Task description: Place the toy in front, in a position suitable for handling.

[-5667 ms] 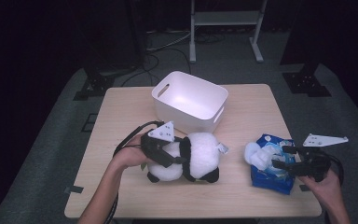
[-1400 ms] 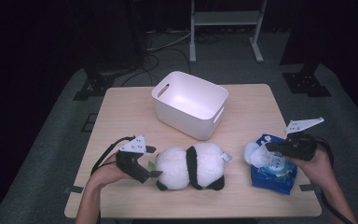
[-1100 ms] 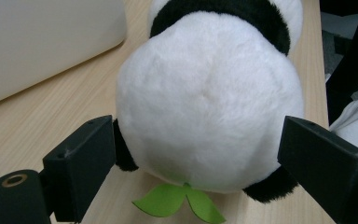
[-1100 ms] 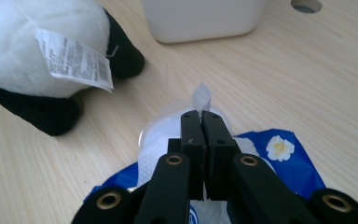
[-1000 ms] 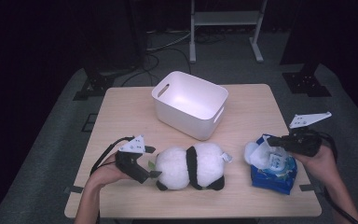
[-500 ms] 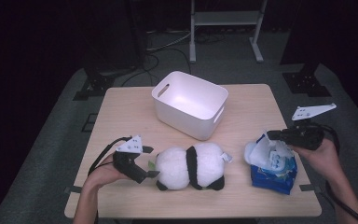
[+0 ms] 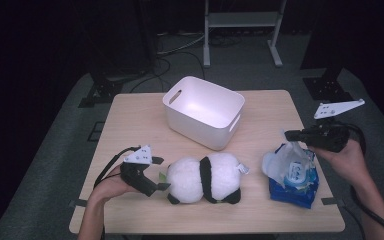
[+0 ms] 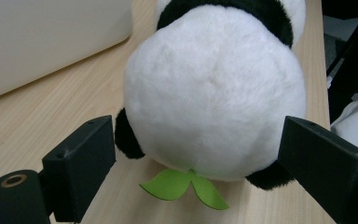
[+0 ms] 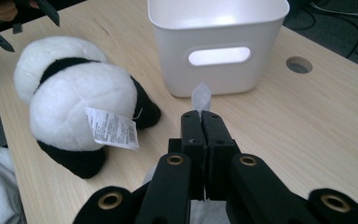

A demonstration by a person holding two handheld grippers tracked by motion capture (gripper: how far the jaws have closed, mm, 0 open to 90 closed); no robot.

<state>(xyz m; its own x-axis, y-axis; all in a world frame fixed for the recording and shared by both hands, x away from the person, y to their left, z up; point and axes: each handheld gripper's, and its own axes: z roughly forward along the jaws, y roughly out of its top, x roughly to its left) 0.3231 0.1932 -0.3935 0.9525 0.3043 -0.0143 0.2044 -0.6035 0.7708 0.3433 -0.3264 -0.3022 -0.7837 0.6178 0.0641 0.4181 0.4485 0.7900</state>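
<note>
Fluffy plush panda [image 7: 205, 178], matt wood-grain table [image 7: 130, 115], smooth white plastic bin [image 7: 203, 111].

Wet wipe [image 7: 294, 150]: white, thin, crumpled; pulled up out of blue wipes pack [image 7: 295, 177], top corner pinched between shut jaws, tip poking past them. Pack lies flat, near right counter edge, right of panda plush.

- The right claw [image 7: 291, 135], pinching a white wipe [image 7: 296, 149], has lifted above the blue wipe pack [image 7: 295, 181], drawing the sheet taller.
- The left claw [image 7: 161, 173] has released the panda [image 7: 203, 178] and backed off left.
</note>
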